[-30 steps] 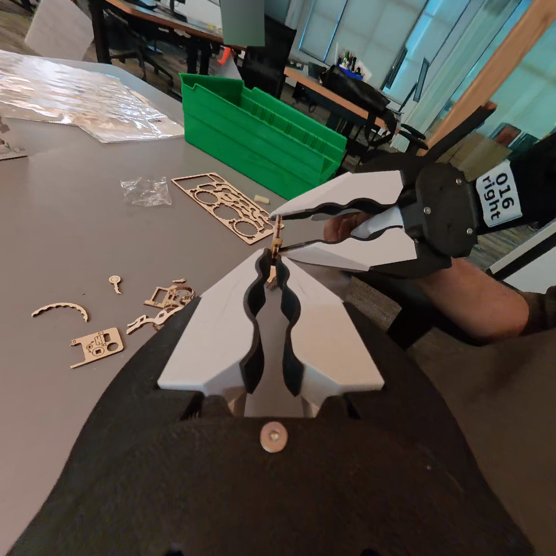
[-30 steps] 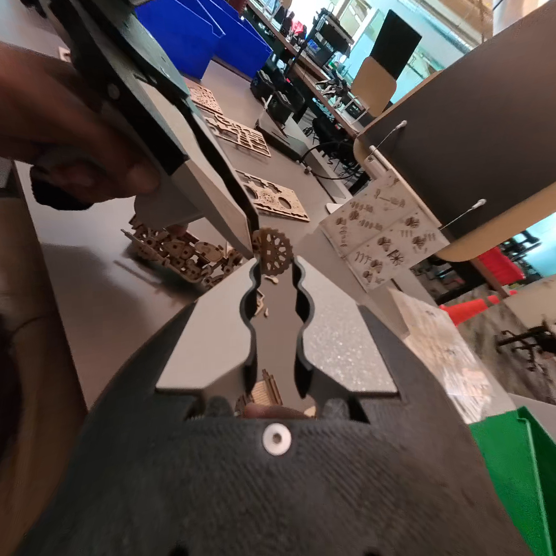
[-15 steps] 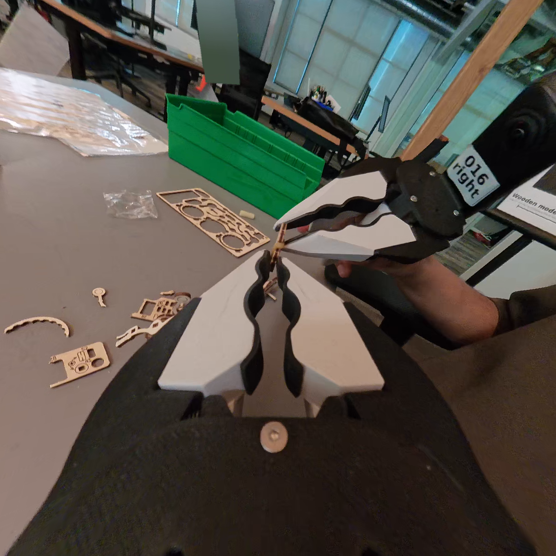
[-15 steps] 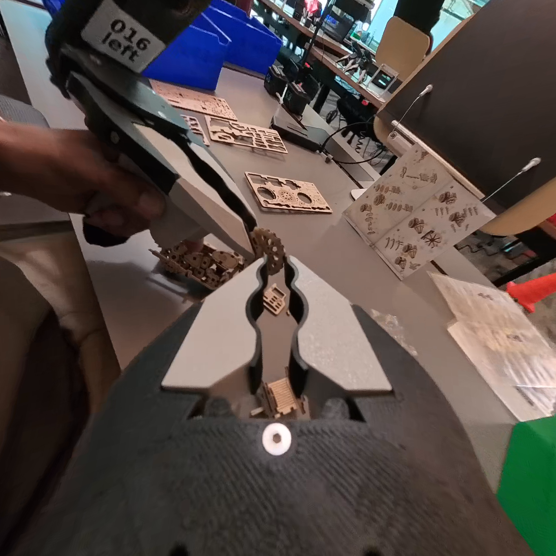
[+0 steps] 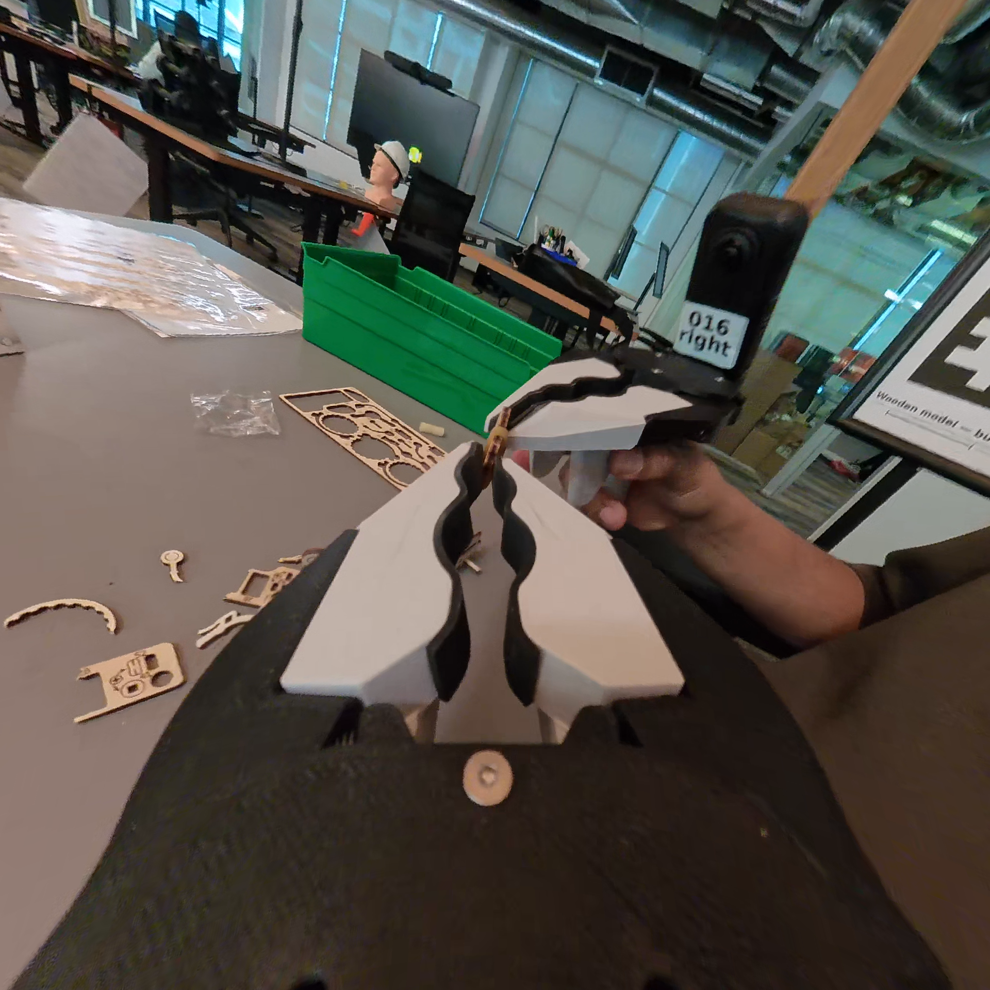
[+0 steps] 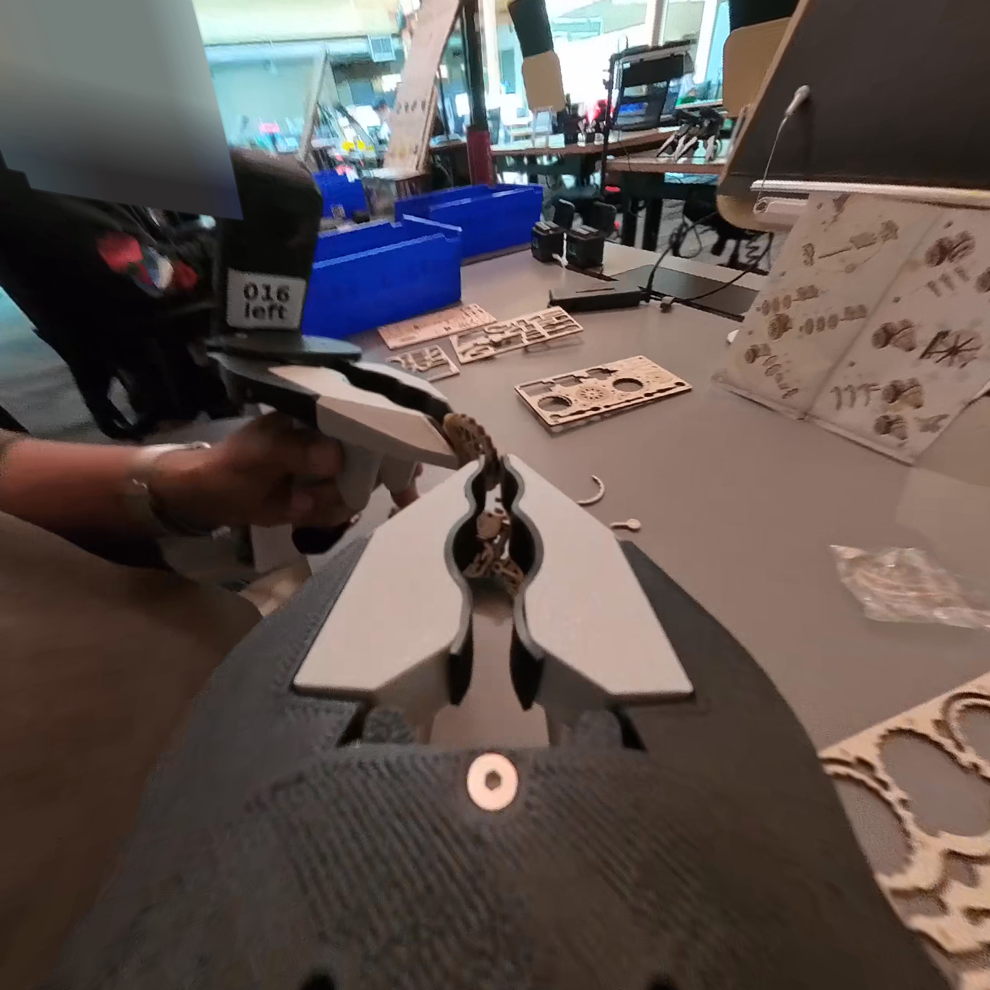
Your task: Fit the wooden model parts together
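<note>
My right gripper (image 6: 490, 467) is shut on a wooden gear (image 6: 465, 433), held in the air above the grey table (image 6: 723, 482). My left gripper (image 5: 485, 462) is shut on a small wooden part (image 5: 494, 447) that meets the gear at my fingertips. In the left wrist view the right gripper (image 5: 502, 424) comes in from the right, tip to tip with mine. In the right wrist view the left gripper (image 6: 447, 428) comes in from the left. A partly built wooden model (image 6: 490, 557) shows between the right fingers, lower down.
A green bin (image 5: 428, 337), a punched-out wooden sheet (image 5: 364, 434), a clear bag (image 5: 235, 412) and loose wooden parts (image 5: 134, 680) lie on the left side. Blue bins (image 6: 385, 268), more wooden sheets (image 6: 600, 391) and a propped instruction sheet (image 6: 868, 332) stand farther off. The tips of both grippers are at nearly the same place.
Both grippers have turned and levelled out while staying tip to tip. The right gripper has rolled from lying on its side to upright. The gear and small part stay held together.
</note>
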Available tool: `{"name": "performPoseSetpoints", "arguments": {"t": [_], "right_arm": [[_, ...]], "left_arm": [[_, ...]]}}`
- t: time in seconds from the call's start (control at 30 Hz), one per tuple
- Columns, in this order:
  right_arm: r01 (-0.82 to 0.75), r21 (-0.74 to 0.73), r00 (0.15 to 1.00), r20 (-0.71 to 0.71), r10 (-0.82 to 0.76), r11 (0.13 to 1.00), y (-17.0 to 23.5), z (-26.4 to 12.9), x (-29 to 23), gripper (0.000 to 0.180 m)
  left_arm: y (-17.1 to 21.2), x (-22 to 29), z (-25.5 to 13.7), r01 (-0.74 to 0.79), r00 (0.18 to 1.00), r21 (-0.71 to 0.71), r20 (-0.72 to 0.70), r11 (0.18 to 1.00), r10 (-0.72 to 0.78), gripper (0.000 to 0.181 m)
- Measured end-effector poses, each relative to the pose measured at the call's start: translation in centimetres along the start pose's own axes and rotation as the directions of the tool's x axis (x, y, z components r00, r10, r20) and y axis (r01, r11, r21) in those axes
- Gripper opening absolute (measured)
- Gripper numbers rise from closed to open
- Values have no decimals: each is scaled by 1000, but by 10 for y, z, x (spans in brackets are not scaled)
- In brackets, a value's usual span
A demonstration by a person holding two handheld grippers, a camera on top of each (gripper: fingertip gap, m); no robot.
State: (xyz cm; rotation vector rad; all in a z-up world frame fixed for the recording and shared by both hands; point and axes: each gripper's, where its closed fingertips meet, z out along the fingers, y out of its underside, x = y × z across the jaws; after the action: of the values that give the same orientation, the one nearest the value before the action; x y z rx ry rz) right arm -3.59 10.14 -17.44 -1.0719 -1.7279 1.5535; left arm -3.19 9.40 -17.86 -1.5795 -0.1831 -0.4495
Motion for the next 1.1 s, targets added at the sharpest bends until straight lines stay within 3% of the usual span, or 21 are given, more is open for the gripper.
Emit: {"name": "performPoseSetpoints", "arguments": {"t": [0.1,0.17,0.2,0.3,0.47,0.63,0.93,1.1], "right_arm": [[5,41,1000,-25,-4,999,-2,0,5,3],[119,49,986,-124,-112,992,-5,-1,11,21],[193,46,968,-173,-183,980,-7,-2,12,21],[390,-6,893,-243,-380,921,-8,2,0,20],[484,-131,811,-305,-499,866,1,12,-3,12],[475,-118,824,-289,-488,872,-2,9,-5,5],[457,-142,830,-287,-478,878,2,10,-3,0],[383,-95,870,-297,-393,919,-1,11,-1,0]], "left_arm": [[-1,-4,1,81,997,30,12,996,-82,2],[2,-12,0,134,990,38,38,990,-135,2],[4,-17,-1,147,987,27,55,989,-148,2],[8,-25,-2,116,988,6,102,993,-116,2],[8,-14,2,-31,989,-31,142,999,35,2],[5,-7,5,-20,990,-7,142,1000,21,2],[6,-10,8,-257,909,-94,316,962,273,2],[3,-12,8,-211,912,-78,343,974,225,2]]}}
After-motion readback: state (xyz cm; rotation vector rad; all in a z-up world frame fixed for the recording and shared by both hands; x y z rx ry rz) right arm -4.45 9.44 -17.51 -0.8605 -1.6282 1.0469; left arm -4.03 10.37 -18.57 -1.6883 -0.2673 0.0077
